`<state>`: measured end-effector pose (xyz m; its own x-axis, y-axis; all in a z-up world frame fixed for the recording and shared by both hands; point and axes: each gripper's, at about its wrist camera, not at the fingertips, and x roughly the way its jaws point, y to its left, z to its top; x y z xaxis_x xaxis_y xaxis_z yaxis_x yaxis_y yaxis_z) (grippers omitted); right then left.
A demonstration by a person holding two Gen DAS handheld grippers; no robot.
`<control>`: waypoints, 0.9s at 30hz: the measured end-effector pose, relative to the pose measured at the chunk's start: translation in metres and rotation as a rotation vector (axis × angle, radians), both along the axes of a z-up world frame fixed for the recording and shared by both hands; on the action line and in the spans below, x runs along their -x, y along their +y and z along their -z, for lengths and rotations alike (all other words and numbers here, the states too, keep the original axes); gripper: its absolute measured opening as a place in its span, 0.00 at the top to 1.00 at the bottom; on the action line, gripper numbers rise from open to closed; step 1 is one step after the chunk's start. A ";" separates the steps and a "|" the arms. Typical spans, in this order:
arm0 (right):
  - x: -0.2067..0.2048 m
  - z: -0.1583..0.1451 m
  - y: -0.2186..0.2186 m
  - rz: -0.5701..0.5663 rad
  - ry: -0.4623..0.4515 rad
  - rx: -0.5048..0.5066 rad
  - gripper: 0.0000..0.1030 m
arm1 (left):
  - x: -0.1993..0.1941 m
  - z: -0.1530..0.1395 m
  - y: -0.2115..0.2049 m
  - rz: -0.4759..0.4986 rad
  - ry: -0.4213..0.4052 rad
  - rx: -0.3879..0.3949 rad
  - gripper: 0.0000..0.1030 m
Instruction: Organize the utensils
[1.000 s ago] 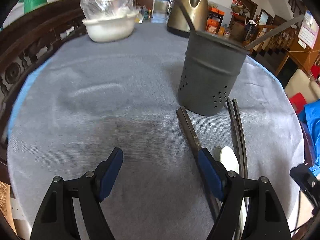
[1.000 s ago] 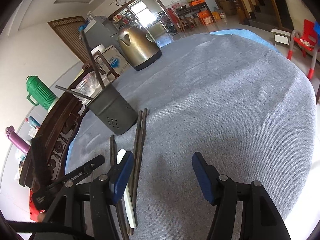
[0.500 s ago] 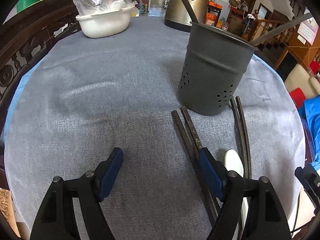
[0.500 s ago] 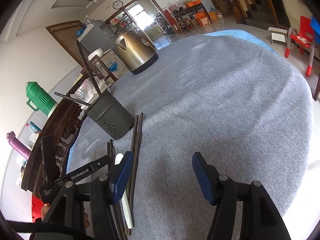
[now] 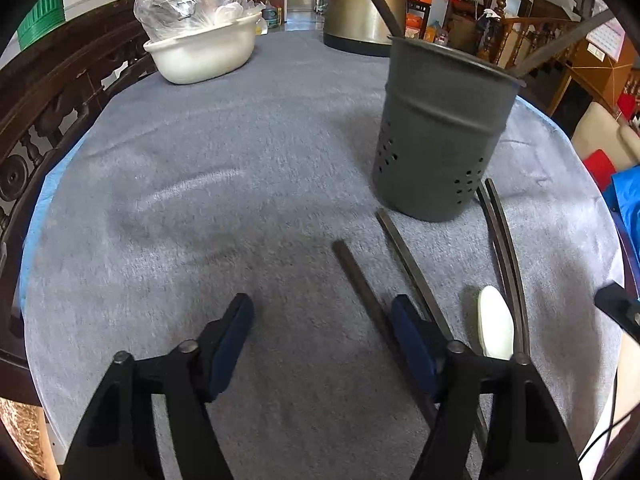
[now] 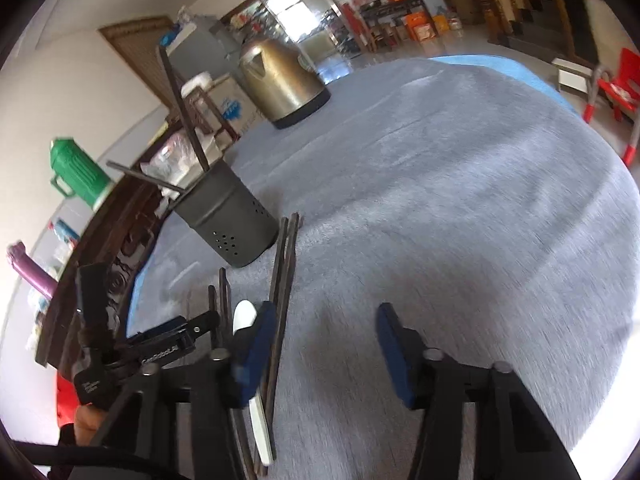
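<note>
A grey perforated utensil holder [image 5: 444, 132] [image 6: 228, 220] stands on the grey tablecloth with two dark sticks leaning in it. In front of it lie two splayed dark chopsticks [image 5: 360, 280], a closer pair of chopsticks [image 5: 502, 248] [image 6: 285, 264] and a white spoon [image 5: 496, 324] [image 6: 245, 316]. My left gripper [image 5: 322, 336] hovers low over the cloth, jaws closing; the leftmost chopstick runs just inside its right finger, untouched by the pads. My right gripper [image 6: 324, 352] is closing too, with the chopstick pair just inside its left finger and no pad pressing on it.
A brass kettle [image 5: 364, 0] [image 6: 280, 80] and a white bowl [image 5: 204, 52] holding a plastic bag stand at the table's far side. A carved dark wooden rail [image 5: 48, 108] borders the left edge. A green flask [image 6: 78, 174] stands beyond it.
Both grippers' jaws have narrowed. In the left wrist view a second chopstick has come out from under the right finger and splayed to the left. The right gripper has shifted slightly toward the chopstick pair.
</note>
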<state>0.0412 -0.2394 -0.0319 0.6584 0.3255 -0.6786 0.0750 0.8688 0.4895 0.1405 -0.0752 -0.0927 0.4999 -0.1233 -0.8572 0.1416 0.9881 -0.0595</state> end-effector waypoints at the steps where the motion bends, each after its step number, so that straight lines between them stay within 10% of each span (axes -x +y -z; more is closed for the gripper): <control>1: -0.007 0.000 0.003 -0.014 0.005 0.009 0.58 | -0.002 -0.001 0.002 0.001 -0.005 -0.001 0.39; 10: -0.078 0.012 0.036 -0.103 0.076 0.061 0.67 | -0.027 -0.003 0.021 0.038 -0.019 0.045 0.83; 27: -0.104 0.026 0.058 -0.124 0.167 0.256 0.88 | -0.003 -0.005 0.046 -0.042 0.072 0.176 0.60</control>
